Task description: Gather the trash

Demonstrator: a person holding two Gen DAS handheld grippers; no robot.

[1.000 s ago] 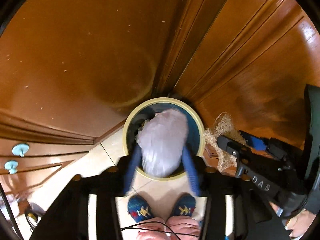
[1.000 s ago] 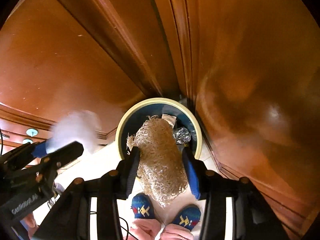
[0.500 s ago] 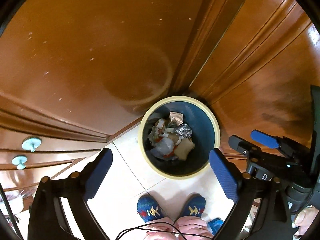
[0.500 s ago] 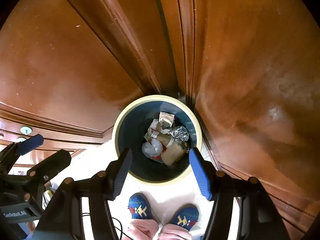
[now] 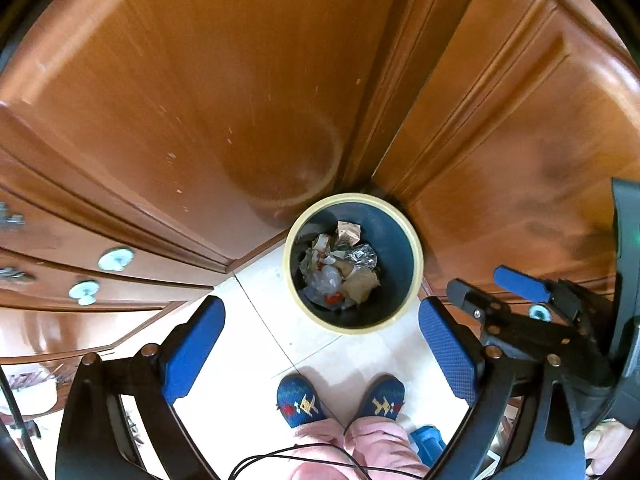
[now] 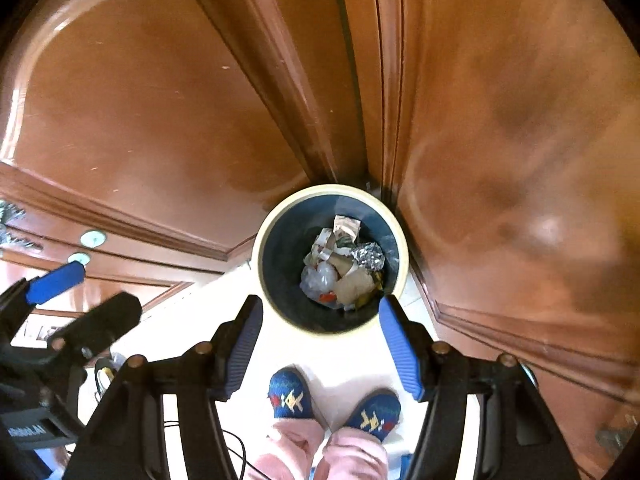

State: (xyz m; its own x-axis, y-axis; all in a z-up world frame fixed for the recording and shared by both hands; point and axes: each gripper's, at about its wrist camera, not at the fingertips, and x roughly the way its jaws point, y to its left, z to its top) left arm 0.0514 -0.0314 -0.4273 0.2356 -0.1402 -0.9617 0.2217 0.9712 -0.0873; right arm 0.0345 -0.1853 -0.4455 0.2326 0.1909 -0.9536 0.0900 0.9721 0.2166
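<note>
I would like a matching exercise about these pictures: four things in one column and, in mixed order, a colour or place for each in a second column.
Things:
1. bin rim
2. slippers
3. crumpled foil
4. cabinet knobs

Descriptions:
A. silver, inside the bin
B. pale yellow
C. light blue-green, on the wooden cabinet at the left
D. dark blue with a yellow pattern, on the tiled floor

Pairs: 1-B, 2-D, 3-A, 4-C

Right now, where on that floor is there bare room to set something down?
Bare pale tile floor lies between the wooden cabinet, the trash bin and the person's slippers. The wooden corner behind the bin is tight, and crumpled trash covers the bin's bottom.
</note>
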